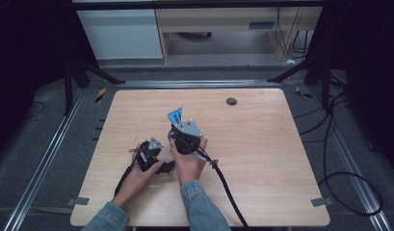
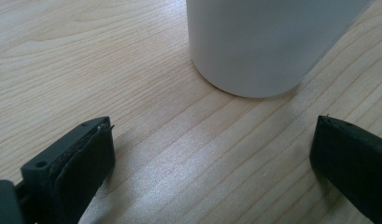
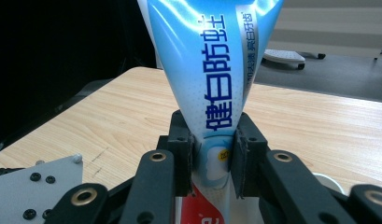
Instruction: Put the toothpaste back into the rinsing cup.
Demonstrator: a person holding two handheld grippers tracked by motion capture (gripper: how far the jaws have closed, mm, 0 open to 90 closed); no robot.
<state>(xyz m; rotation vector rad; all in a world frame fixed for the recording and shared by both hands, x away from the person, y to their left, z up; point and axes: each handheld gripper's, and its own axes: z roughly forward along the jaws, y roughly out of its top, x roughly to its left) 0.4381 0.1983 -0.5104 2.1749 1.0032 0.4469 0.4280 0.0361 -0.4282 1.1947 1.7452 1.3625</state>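
Clamping right tool (image 3: 212,158) on blue-and-white plastic toothpaste tube (image 3: 207,74); left tool (image 2: 212,154) spread apart before white cylindrical cup (image 2: 263,42) on wooden desk (image 2: 86,70).

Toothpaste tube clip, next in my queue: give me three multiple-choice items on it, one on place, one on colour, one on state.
1. Where is the toothpaste tube?
A. Flat on the table
B. Between the right gripper's jaws
C. On the floor

2. What colour is the cup ahead of the left gripper?
A. White
B. Red
C. Black

3. How do the left gripper's jaws stand?
A. Shut on the cup
B. Shut on the tube
C. Open, nothing between them

Answers:
1. B: the right gripper clamps the tube, which rises upright from its jaws.
2. A: the left gripper view shows a plain white wall standing on the table.
3. C: the jaws stand wide apart over bare wood.
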